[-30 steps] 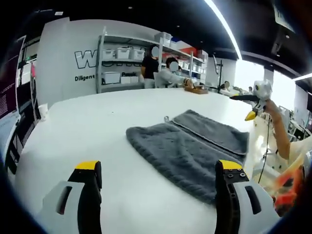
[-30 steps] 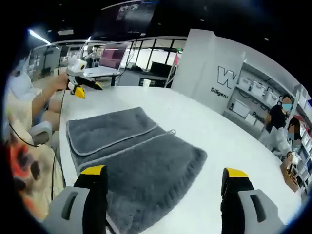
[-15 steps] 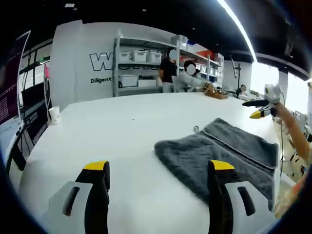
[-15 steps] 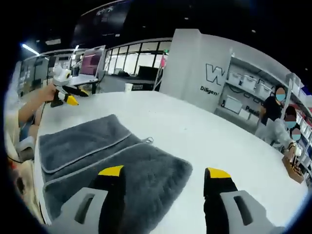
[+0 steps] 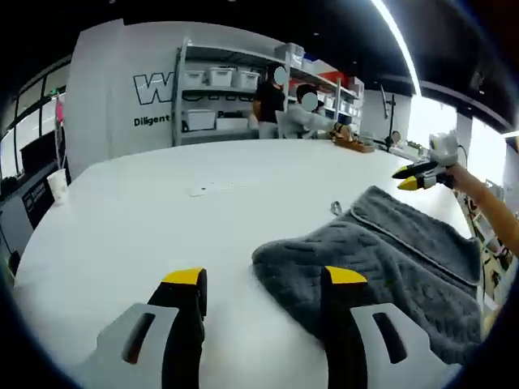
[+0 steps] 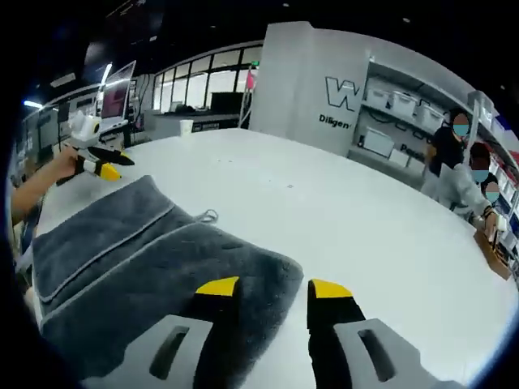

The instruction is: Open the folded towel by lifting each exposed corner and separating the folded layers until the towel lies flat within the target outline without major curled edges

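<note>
We had the grey towel still folded on the white table, its near corner between the right gripper's part-open jaws; left gripper hovered agape beside it.

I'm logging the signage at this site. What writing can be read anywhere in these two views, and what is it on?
"W": big outlined letter on the white wall, the rest cut off by the shelf.
"Diligent": small dark word under it on that wall, the last letters uncertain.
Bins on the shelf: any labels too small to read.
Towel: no writing seen.
</note>
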Tool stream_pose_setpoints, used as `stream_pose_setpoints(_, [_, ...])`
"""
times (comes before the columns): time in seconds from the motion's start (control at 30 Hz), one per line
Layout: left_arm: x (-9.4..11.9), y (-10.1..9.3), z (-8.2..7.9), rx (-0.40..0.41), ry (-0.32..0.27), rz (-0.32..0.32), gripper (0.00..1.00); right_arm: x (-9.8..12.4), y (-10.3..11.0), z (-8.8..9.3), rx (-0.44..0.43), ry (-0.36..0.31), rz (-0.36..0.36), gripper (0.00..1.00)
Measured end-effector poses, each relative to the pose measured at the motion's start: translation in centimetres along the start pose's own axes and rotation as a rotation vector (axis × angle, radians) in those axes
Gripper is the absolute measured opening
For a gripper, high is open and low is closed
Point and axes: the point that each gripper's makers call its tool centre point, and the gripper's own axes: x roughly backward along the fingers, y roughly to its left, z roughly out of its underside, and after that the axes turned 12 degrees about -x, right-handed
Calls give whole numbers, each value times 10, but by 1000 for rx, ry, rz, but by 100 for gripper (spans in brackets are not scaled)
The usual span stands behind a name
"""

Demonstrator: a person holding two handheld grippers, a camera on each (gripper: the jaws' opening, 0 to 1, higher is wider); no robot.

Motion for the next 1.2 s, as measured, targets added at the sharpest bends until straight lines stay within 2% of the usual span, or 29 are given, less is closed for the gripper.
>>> stream_pose_setpoints(0.1, [-11,6,5,7,13,-9,44,-14,-10,6,-42,22,11,29])
stream_pose_setpoints(0.17, [-15,10,8,8,23,-19,38,-20,-10,13,-99,37,0,21])
stream_pose_setpoints(0.3, [-20,9,13,12,32,-18,28,-31,-19,22,-101,60,21,4])
stream_pose_setpoints(0.43, [-25,0,16,8,38,11,22,-35,-14,25,-127,60,-8,0])
stream_pose_setpoints(0.6, [-33,-9,19,-6,51,52,7,-34,-11,29,-88,74,-4,0])
stream_pose_setpoints(0.7, [-34,-11,18,-40,55,39,3,-35,-12,29,-81,75,-2,0])
stream_pose_setpoints(0.83, [-38,-8,17,-135,81,10,2,-38,-13,32,-57,76,14,0])
stream_pose_setpoints(1.03, [-45,3,15,-149,97,-15,1,-47,-19,26,-12,69,38,0])
stream_pose_setpoints(1.2, [-53,16,14,-206,119,-51,2,-59,-25,19,-22,51,46,0])
